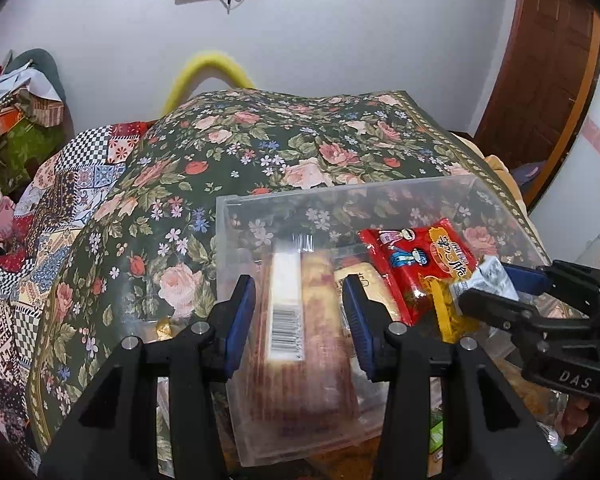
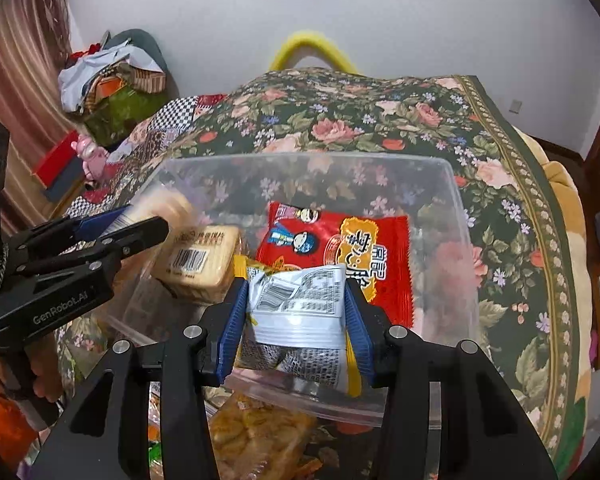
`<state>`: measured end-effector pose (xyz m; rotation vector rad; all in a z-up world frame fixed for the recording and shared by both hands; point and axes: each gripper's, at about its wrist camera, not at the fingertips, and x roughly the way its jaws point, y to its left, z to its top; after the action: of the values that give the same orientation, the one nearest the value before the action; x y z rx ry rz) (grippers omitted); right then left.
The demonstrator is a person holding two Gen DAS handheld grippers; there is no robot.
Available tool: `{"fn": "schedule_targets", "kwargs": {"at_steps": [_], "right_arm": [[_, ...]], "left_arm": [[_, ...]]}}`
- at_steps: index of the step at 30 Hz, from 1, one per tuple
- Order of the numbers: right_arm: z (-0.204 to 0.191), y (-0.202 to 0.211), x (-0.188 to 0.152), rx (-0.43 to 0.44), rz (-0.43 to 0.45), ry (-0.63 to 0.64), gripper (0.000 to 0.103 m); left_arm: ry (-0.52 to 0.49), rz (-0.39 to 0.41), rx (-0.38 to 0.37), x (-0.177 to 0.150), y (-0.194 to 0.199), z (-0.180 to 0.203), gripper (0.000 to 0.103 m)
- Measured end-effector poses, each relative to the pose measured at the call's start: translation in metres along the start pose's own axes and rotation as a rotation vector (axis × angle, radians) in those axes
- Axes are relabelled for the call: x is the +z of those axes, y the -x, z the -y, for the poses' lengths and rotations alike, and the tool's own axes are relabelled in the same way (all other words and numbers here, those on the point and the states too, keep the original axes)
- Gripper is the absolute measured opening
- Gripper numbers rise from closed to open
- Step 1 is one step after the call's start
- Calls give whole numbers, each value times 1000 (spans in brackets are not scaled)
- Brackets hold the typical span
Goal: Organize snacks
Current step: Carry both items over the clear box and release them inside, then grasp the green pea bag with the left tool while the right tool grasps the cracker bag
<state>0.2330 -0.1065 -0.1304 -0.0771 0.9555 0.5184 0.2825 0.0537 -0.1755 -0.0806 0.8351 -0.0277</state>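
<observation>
A clear plastic bin (image 1: 380, 192) is seen standing on a floral cloth (image 1: 260, 152), and both tools are at work over it.

The left gripper (image 1: 300, 316) is held above the bin's near left side. A long biscuit pack (image 1: 300, 332), blurred, with a white barcode strip along its top, lies between the blue pads (image 1: 240, 320). Whether the pads are pressed against it cannot be told from the left wrist view. In the right wrist view the left gripper (image 2: 140, 220) is seen side-on, its fingers reaching a blurred pale pack, and the grip is not resolved there either.

The right gripper (image 2: 296, 320) is closed on a silver-backed packet (image 2: 300, 304), printed with small text and a barcode, yellow at its edges. The packet is pinched between both blue pads (image 2: 356, 328) and held over the bin's near wall. In the left wrist view the same right gripper (image 1: 496, 284) is seen with the packet's silver end (image 1: 488, 280) poking out.

Inside the bin, a red snack bag (image 2: 340, 248) with cartoon figures is lying against the far side. A beige biscuit pack (image 2: 200, 256) with a barcode is resting to its left. Outside the bin, just below its near wall, a bag of yellow crisps (image 2: 256, 436) is lying on the cloth.
</observation>
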Motion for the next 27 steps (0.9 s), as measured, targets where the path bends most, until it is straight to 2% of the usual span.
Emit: {"fn": "schedule_targets", "kwargs": {"at_steps": [5, 7, 12, 16, 21, 27], "right_arm": [[-2, 8, -1, -23, 9, 21, 48], [-2, 16, 0, -27, 23, 18, 52], [-3, 41, -2, -32, 70, 7, 59], [-8, 63, -4, -41, 107, 7, 64], [-17, 87, -14, -64, 149, 17, 73], [-28, 104, -31, -56, 150, 18, 77]], "left_arm": [[7, -1, -17, 0, 7, -2, 45], [1, 4, -23, -1, 13, -1, 45], [-6, 46, -32, -2, 44, -4, 47], [-11, 88, -24, -4, 71, -7, 52], [-47, 133, -14, -14, 105, -10, 53], [-58, 127, -7, -36, 126, -17, 60]]}}
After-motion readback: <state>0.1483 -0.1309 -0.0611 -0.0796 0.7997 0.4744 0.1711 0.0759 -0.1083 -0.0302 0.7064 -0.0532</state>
